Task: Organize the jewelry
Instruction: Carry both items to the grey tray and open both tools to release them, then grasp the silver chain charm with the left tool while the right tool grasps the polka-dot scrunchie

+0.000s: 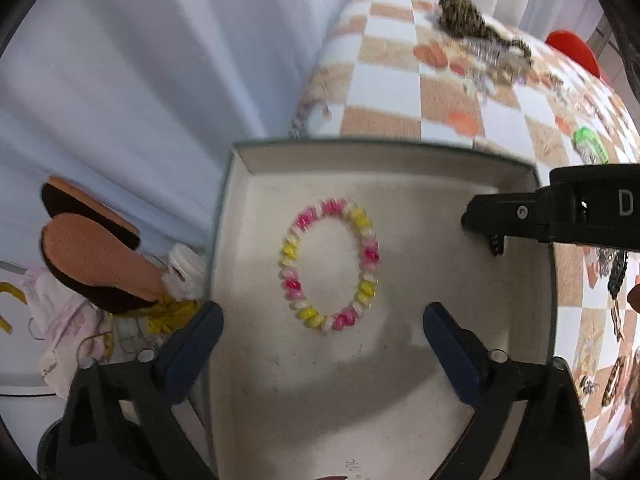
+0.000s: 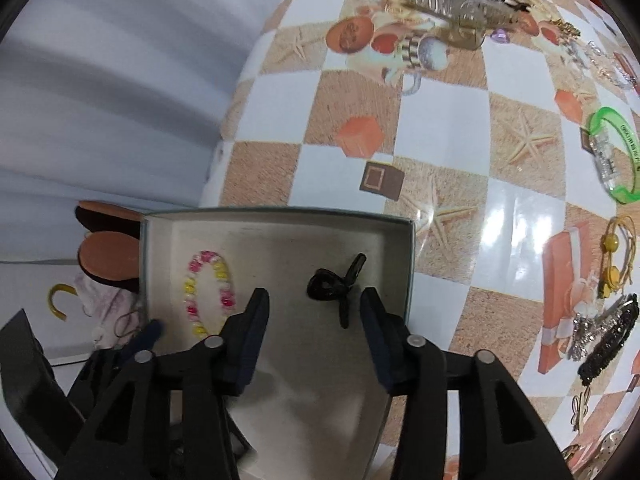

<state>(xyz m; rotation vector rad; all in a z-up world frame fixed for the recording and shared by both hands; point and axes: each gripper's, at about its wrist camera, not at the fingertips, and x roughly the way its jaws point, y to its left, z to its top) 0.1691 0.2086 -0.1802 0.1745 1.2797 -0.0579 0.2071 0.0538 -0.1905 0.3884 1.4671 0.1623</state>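
Bracelet: a pink, yellow and white spiral-coil plastic bracelet (image 1: 330, 264), lying flat as an open oval on the floor of the box, in its left half.
Hair clip: a small glossy black plastic claw clip (image 2: 338, 286), lying on its side on the box floor, right of the bracelet and well apart from it.
Box: a shallow square cardboard box with a pale cream inside and dark green rim (image 2: 412, 264), open-topped, sitting at the corner of the checkered tabletop (image 2: 440, 120).
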